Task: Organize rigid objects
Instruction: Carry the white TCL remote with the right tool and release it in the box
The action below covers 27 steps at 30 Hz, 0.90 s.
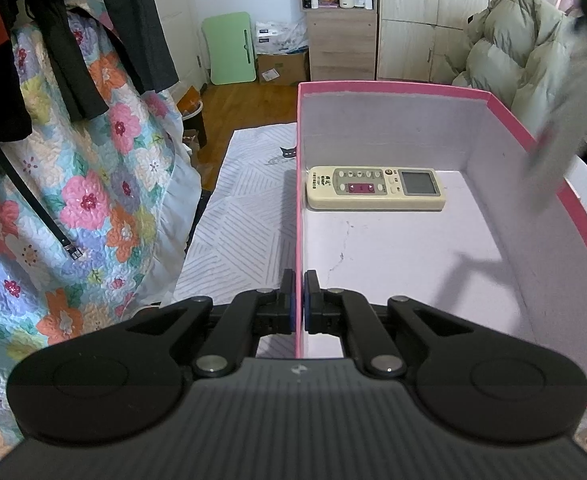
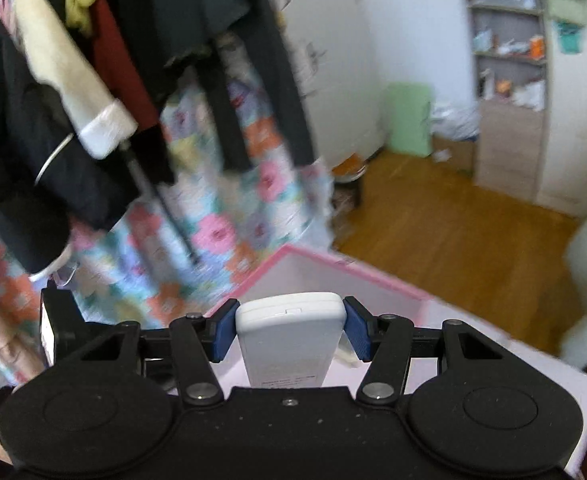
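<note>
While the left claw [image 1: 299, 300] sits pressed together on the near left wall of the pink box [image 1: 393, 87], pinching the thin cardboard between its pads and steadying it, the right claw [image 2: 289, 328] pinches a white remote control [image 2: 289, 332] by its sides, back face up, above the box's near corner. A cream air-conditioner remote [image 1: 375, 188] already lies flat on the box floor, well ahead of the left claw and against the left wall. The step in hand looks like carrying the second remote to the box. The next move likely calls for lowering the right claw past the rim, laying the white remote flat on the bare floor nearer than the cream one, then spreading the pads. The view blurs, so exact height over the rim is unclear.
</note>
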Tool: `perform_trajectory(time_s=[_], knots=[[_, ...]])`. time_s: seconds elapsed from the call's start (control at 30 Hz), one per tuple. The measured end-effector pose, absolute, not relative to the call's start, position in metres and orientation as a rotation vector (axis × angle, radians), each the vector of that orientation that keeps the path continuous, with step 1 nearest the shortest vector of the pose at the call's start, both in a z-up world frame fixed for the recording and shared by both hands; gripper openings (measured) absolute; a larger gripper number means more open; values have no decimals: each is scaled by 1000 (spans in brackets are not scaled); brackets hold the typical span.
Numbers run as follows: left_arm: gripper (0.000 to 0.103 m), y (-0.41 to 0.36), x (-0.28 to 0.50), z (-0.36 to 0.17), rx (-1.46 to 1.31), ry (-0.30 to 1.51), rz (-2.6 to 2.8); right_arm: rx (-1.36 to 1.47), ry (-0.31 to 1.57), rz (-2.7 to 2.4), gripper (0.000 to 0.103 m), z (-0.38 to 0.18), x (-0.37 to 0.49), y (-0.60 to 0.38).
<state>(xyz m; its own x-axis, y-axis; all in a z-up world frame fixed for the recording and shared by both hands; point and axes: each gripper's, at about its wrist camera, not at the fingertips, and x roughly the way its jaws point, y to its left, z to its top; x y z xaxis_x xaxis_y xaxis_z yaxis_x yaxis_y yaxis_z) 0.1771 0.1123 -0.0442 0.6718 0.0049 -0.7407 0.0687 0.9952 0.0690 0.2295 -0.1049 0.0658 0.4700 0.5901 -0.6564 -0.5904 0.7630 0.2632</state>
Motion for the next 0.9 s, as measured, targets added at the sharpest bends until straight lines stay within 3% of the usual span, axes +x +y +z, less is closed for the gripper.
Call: perform_trajectory(time_s=[0.1,0.27,0.77,0.8,0.83,0.9], knots=[[3,114,176,-43,96,835,-45,-22,879,765,61,36,253,-64],[3,117,177,-42,103,836,-67,18,836,817,61,0,280,-29],[3,122,178,-44,100,826,-93,-215,998,834,59,-55,252,-55],[3,122,178,-44,102,827,-93,-225,996,834,51,-56,253,-55],[3,121,178,-44,110,825,-92,-242,988,843,29,-57,254,-53],[3,116,177,-44,144,826,-81,-249,1003,886,24,-57,260,-49]])
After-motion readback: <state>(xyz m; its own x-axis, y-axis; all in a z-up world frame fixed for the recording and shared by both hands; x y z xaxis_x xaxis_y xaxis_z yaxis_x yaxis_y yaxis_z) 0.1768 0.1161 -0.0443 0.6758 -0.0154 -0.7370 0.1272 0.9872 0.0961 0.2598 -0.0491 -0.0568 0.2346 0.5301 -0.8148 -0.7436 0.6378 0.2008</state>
